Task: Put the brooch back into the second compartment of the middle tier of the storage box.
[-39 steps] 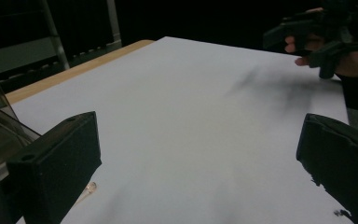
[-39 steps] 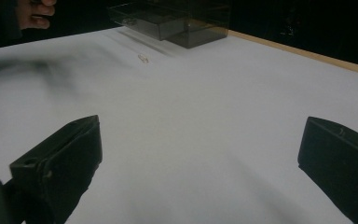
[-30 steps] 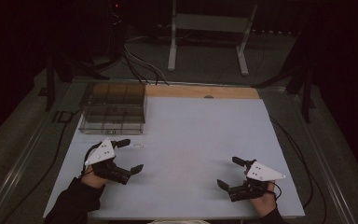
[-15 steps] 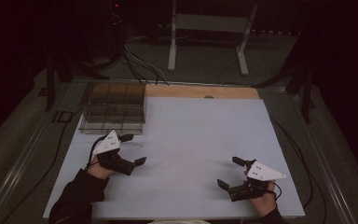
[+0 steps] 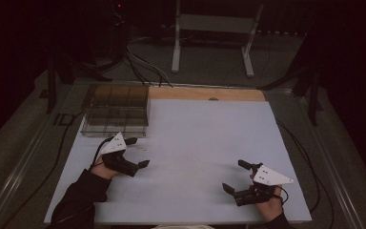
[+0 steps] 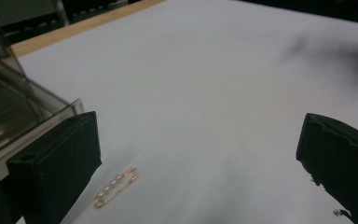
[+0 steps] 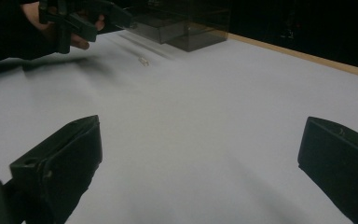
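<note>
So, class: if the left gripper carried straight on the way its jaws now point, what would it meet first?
Probably the small gold pin, which lies on the white table just ahead of the open left gripper, close to one jaw. Beyond it the way looks free, though depth is hard to judge. The clear box sits off to the side.

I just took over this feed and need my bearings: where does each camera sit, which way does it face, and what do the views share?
High view: above the near edge, facing forward and down on the table; forearms, left gripper and right gripper show.
Left gripper view: rides the left gripper, looking between its open jaws at the pin beside the box.
Right gripper view: rides the right gripper, facing across the table to the left gripper.
Shared: pin, box, table.
</note>
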A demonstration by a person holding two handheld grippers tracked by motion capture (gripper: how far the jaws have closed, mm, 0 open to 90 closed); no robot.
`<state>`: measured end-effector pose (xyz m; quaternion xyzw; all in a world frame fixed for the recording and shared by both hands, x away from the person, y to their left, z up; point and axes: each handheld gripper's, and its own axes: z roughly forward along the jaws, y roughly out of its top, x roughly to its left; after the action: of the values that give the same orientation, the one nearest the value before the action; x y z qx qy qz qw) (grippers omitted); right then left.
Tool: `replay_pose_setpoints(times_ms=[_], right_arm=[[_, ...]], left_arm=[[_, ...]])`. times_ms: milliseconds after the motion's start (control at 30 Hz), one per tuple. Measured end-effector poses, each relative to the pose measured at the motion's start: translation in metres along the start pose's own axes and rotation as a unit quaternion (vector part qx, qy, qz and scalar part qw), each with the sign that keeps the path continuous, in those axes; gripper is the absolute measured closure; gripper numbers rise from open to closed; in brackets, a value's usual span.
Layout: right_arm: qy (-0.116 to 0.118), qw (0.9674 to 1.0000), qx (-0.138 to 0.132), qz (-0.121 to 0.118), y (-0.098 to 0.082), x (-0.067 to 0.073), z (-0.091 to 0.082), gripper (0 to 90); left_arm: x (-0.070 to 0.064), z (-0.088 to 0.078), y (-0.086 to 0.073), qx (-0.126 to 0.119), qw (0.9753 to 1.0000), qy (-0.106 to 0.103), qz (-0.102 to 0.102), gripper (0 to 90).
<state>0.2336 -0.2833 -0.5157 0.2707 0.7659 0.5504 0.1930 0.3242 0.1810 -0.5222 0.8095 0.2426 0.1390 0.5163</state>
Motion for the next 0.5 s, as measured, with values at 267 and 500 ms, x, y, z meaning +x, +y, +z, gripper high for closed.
replay_pose_setpoints(times_ms=[267,500], right_arm=[[-0.002,1.0,0.001,-0.001,0.0,0.0,0.0,0.0],[-0.003,1.0,0.001,-0.001,0.0,0.0,0.0,0.0]], left_arm=[[0.011,0.008,-0.005,0.03,0.9993,0.014,-0.015,0.8],[0.013,0.02,-0.004,0.085,0.9959,0.021,-0.024,0.7]])
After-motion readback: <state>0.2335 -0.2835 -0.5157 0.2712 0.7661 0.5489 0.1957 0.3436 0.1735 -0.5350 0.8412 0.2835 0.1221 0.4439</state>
